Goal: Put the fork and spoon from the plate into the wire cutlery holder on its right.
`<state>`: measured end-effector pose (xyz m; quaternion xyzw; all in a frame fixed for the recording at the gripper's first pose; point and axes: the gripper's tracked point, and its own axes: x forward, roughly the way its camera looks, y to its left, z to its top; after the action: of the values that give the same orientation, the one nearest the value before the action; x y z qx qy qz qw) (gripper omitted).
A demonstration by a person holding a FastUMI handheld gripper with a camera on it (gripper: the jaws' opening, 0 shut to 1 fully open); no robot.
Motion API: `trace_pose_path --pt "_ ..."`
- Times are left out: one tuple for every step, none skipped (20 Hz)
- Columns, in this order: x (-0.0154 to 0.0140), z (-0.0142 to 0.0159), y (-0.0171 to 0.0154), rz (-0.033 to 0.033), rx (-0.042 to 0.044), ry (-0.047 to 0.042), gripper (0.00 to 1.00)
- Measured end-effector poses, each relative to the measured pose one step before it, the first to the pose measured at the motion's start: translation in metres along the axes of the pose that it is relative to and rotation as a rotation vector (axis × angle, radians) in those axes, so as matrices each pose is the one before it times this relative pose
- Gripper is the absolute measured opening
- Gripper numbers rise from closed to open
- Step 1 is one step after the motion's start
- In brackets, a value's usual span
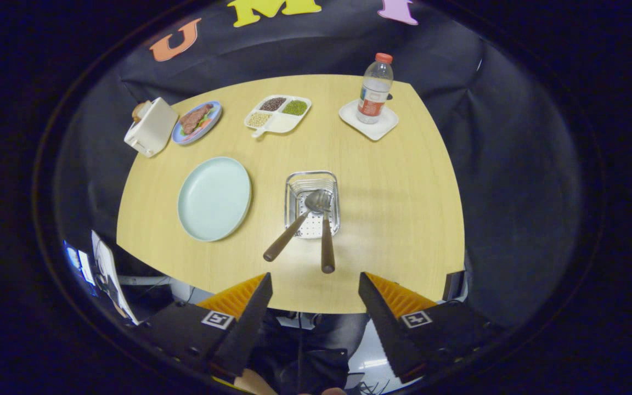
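Gripper (314,282) spread wide, fingers holding nothing, hanging above the table's (404,208) near edge. Fork (327,233) and spoon (294,222) stand in the wire cutlery holder (312,204) just ahead, brown handles leaning toward the fingers. Plate (214,198) bare, left of holder. Open tabletop right of holder.
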<state>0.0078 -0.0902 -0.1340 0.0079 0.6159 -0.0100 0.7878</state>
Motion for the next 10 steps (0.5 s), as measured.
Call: trace_pose_path --pt "-0.00558 0.00345 0.00411 0.02022 0.01332 -0.02996 0.98" --pt "-0.00753 0.00514 0.00731 0.03366 0.02002 -0.05345 0.97" --pt "-0.01011 0.00645 0.01010 0.04524 0.01443 -0.06257 0.97" --pt "-0.00828 0.00377 0.00719 0.03769 -0.00095 -0.05635 0.97" --pt "-0.01144 0.00309 0.00432 0.00481 -0.01751 -0.07435 0.97" --pt "-0.00675 0.00913 -0.00283 -0.01292 -0.03035 -0.08780 0.97" --pt "-0.00624 0.00949 -0.00343 -0.02005 -0.02994 -0.09559 0.97" --pt "-0.00776 0.01044 -0.00180 -0.01626 -0.01776 -0.10275 0.97" --pt "-0.00910 0.01152 0.00271 -0.00482 -0.01468 -0.10738 0.97" --pt "-0.00833 0.00666 0.00221 -0.00754 -0.01015 -0.09513 0.97"
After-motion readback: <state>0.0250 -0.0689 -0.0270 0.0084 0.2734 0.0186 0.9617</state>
